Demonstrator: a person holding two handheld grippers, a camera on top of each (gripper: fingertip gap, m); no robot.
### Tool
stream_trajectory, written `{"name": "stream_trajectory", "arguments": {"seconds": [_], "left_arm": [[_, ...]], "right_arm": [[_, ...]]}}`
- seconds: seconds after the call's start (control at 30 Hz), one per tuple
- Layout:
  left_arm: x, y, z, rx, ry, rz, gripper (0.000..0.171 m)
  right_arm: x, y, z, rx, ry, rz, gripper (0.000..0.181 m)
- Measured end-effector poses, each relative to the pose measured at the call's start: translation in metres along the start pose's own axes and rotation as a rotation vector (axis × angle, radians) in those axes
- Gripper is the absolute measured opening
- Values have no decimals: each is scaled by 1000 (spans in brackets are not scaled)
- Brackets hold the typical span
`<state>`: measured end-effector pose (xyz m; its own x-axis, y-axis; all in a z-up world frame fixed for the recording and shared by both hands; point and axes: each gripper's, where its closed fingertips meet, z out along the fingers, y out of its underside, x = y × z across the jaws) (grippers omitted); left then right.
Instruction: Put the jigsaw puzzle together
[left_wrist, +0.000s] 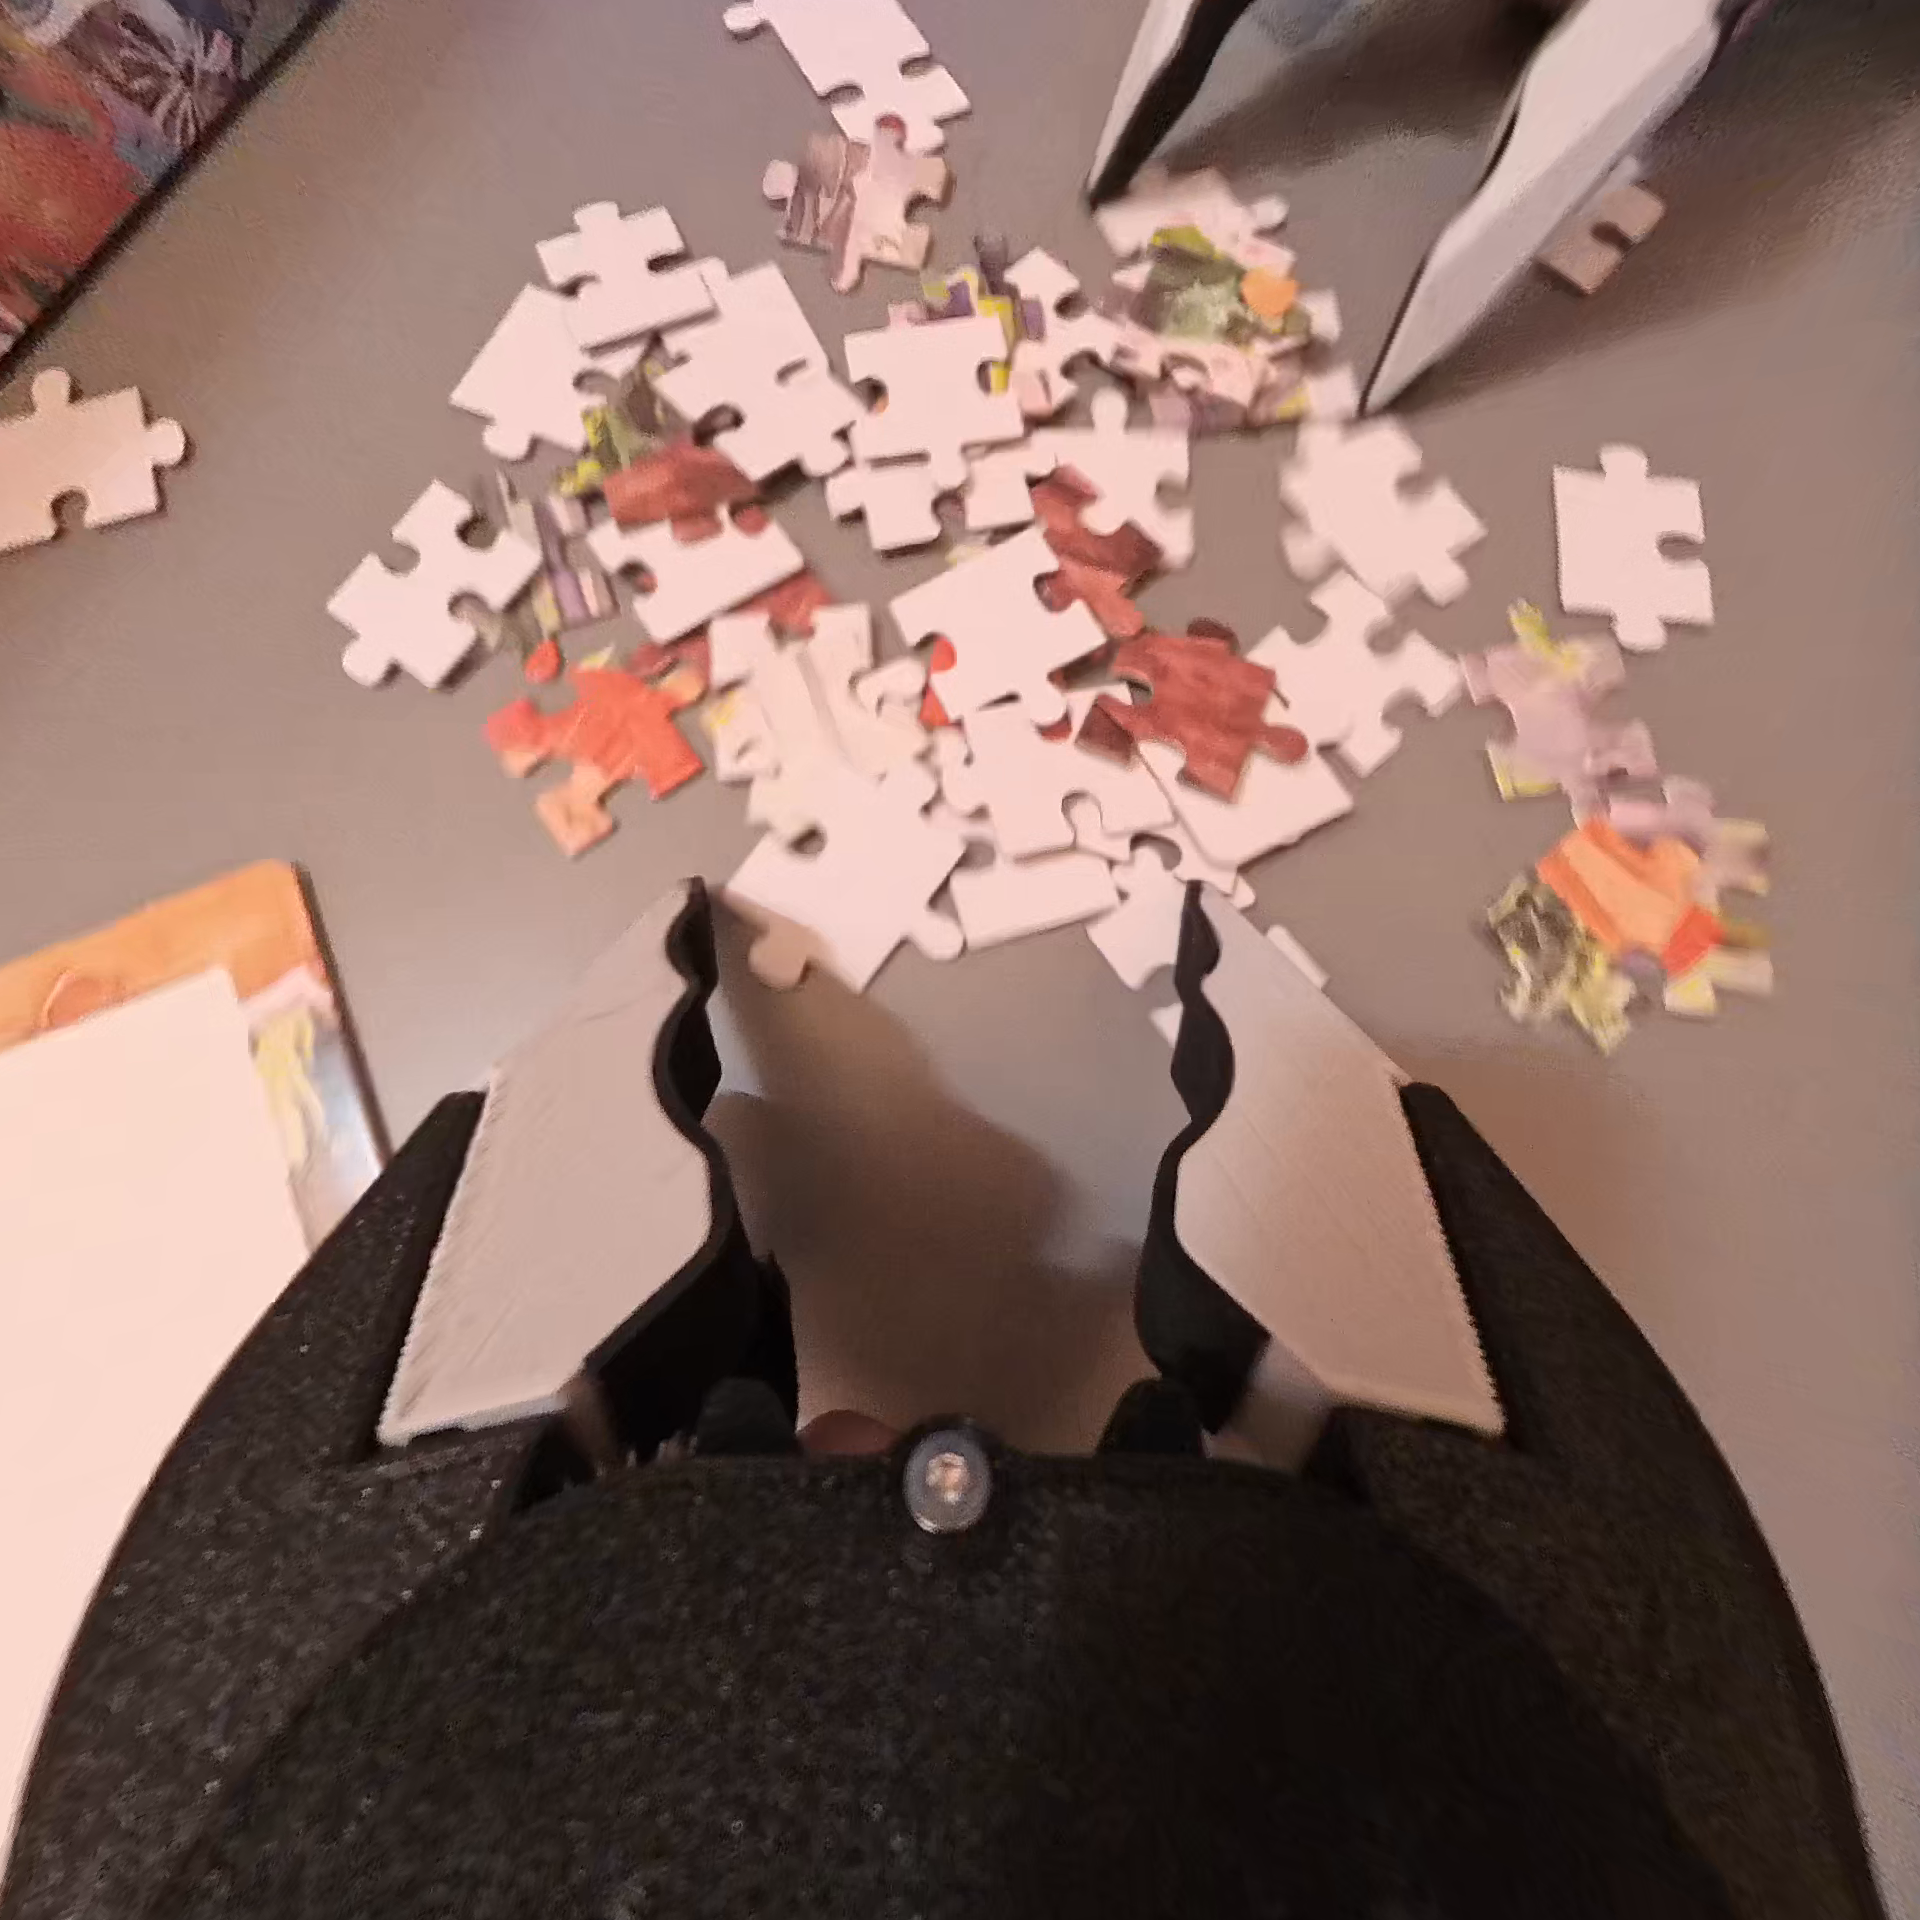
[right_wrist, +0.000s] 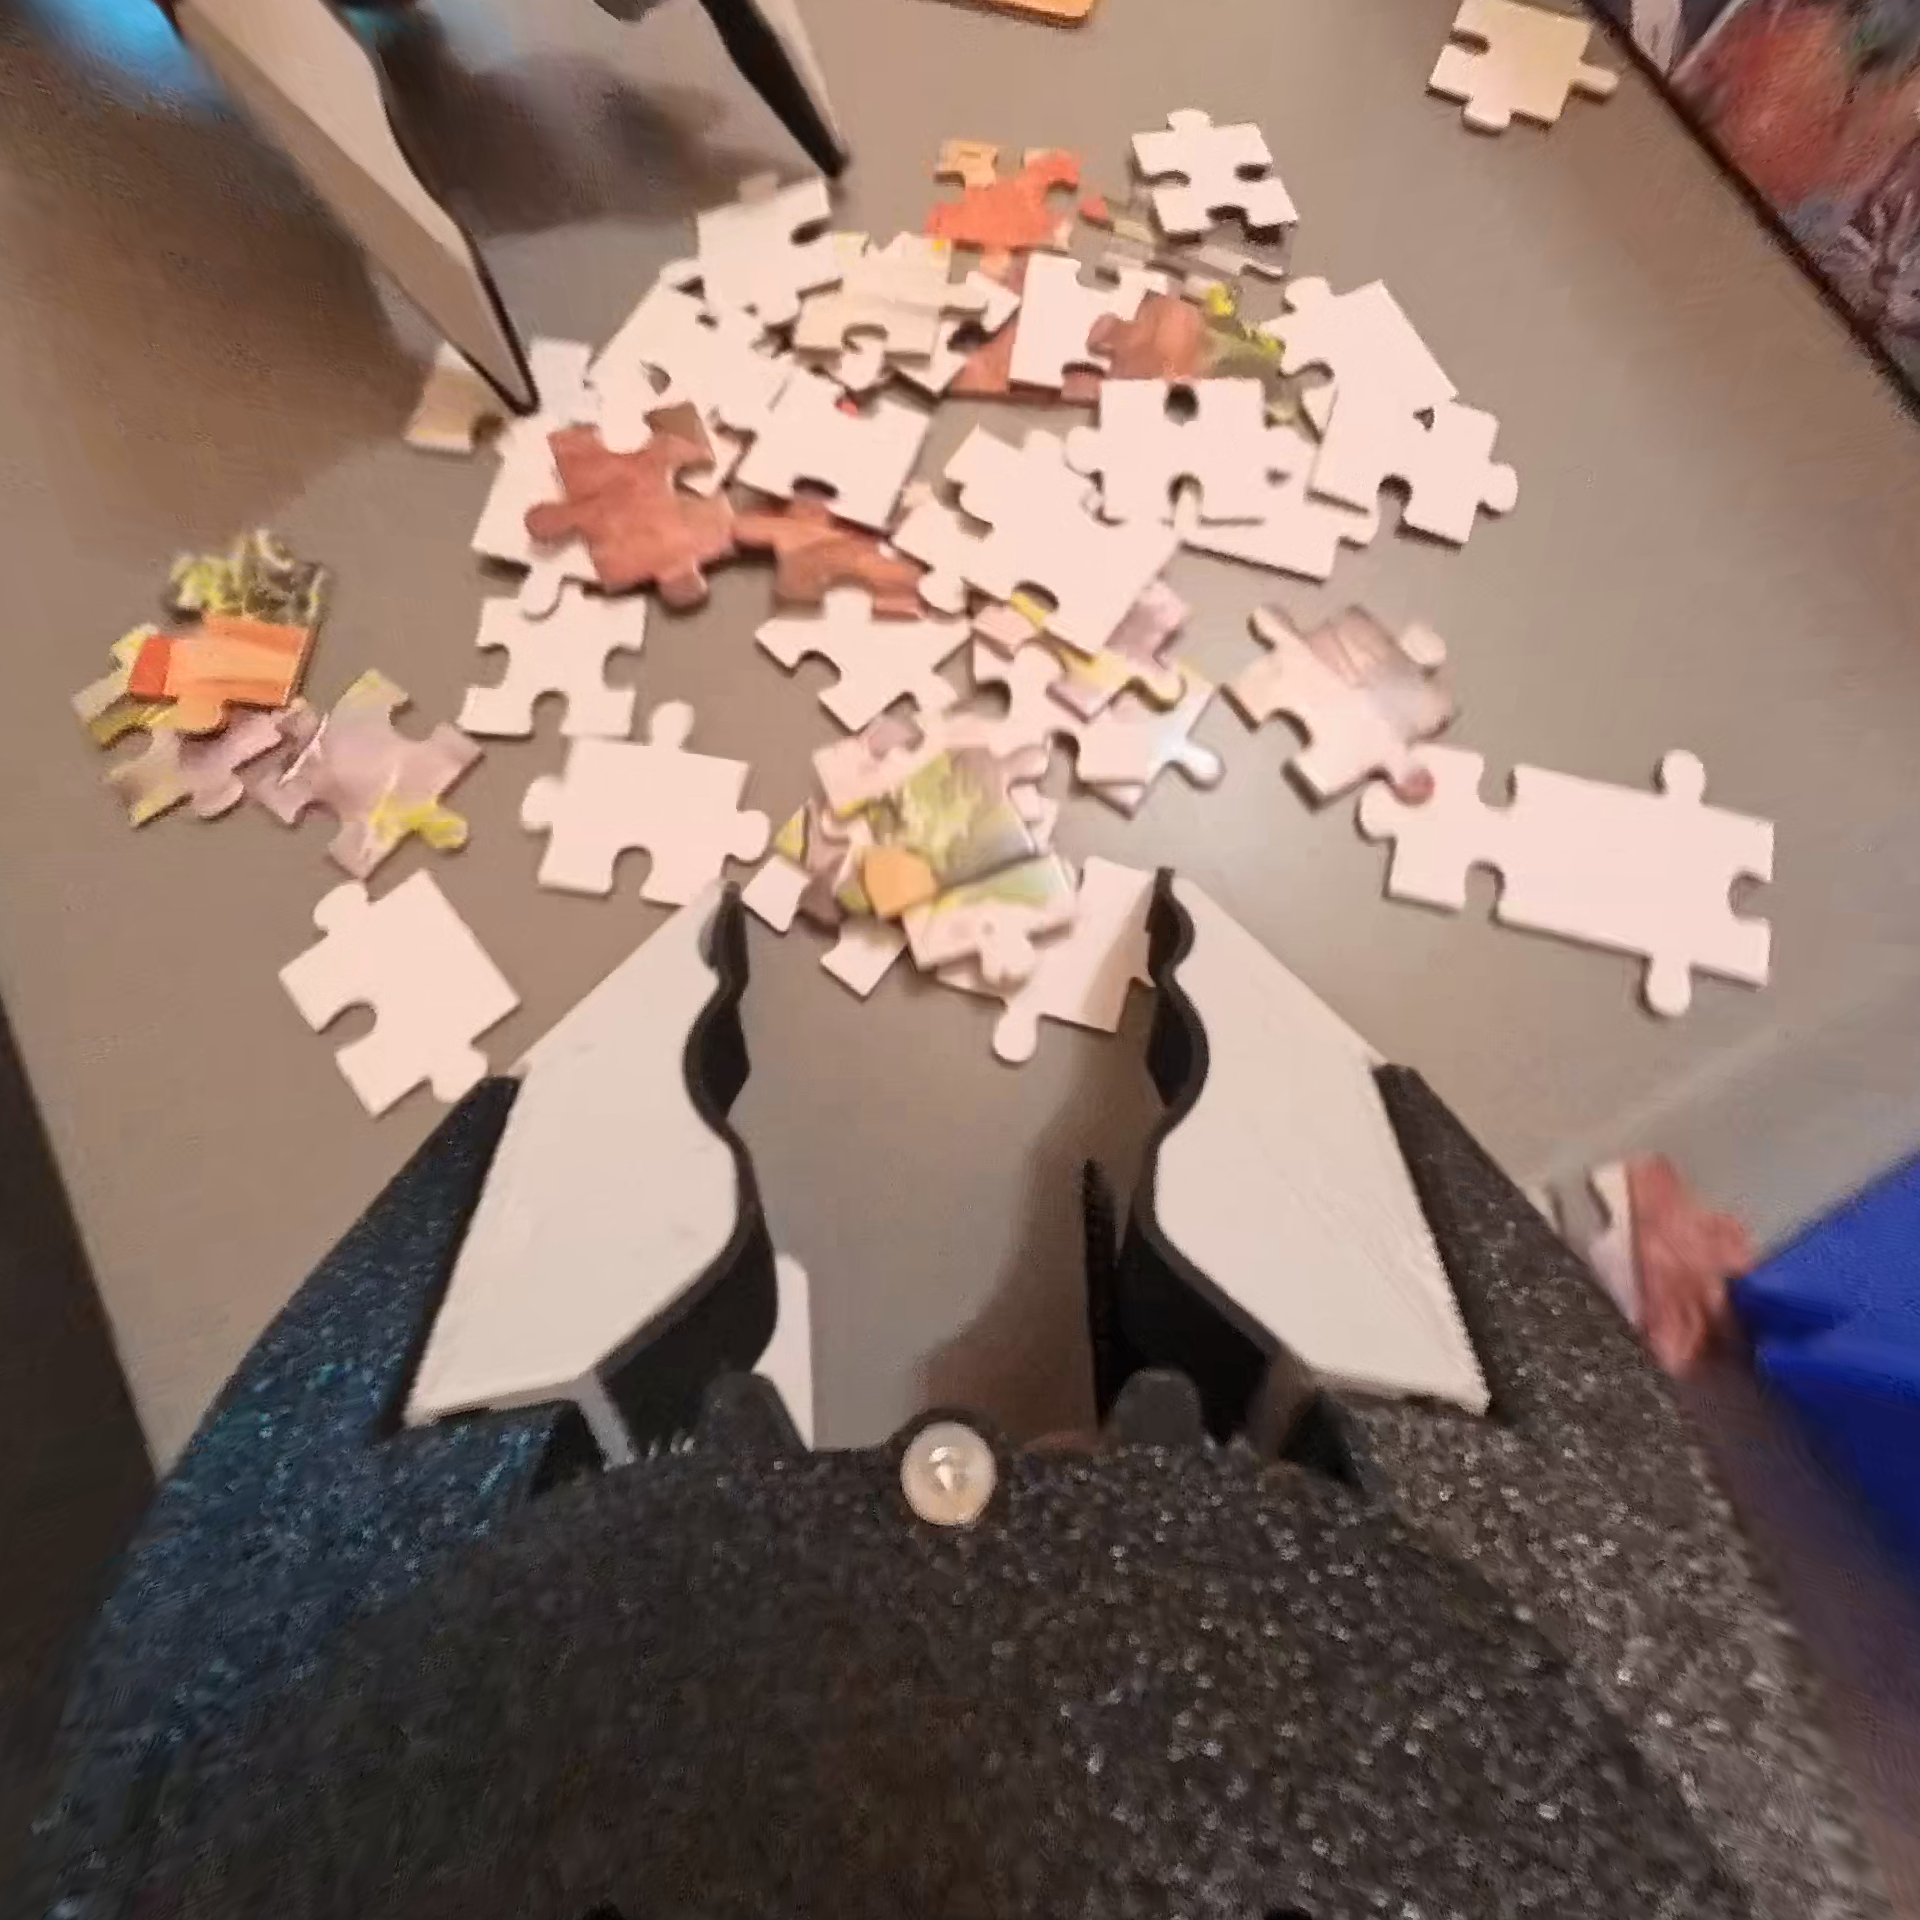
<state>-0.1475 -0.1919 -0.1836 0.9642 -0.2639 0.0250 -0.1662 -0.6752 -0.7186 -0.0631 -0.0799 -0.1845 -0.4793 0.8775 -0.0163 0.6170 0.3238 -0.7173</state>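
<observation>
Both my grippers, left (left_wrist: 940, 914) and right (right_wrist: 945, 914), gape wide, empty, at opposite sides of the puzzle pile (left_wrist: 935, 582). Pieces look thin, light, stiff; I'd pinch an overhanging edge.

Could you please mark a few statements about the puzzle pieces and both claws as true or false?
1. The left claw is open and empty. True.
2. All pieces in the pile of puzzle pieces lie picture side up. False: many show their blank white backs.
3. The right claw grips a brown piece. False: it is open and holds nothing; the brown piece lies in the pile.
4. The pieces lie on a grey table. True.
</observation>
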Motion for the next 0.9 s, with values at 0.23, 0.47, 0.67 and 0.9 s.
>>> {"name": "stream_trajectory", "arguments": {"seconds": [0.23, 0.47, 0.67, 0.9], "left_arm": [[7, -30, 33, -34, 73, 49, 89], [24, -50, 17, 89, 147, 91, 7], [0, -109, -45, 359, 120, -61, 30], [-96, -48, 0, 43, -218, -191, 54]], "right_arm": [[-7, -36, 36, -35, -75, -70, 63], [-32, -61, 9, 137, -158, -66, 32], [-2, -100, -107, 499, 106, 37, 33], [-5, -6, -72, 158, 57, 195, 54]]}}
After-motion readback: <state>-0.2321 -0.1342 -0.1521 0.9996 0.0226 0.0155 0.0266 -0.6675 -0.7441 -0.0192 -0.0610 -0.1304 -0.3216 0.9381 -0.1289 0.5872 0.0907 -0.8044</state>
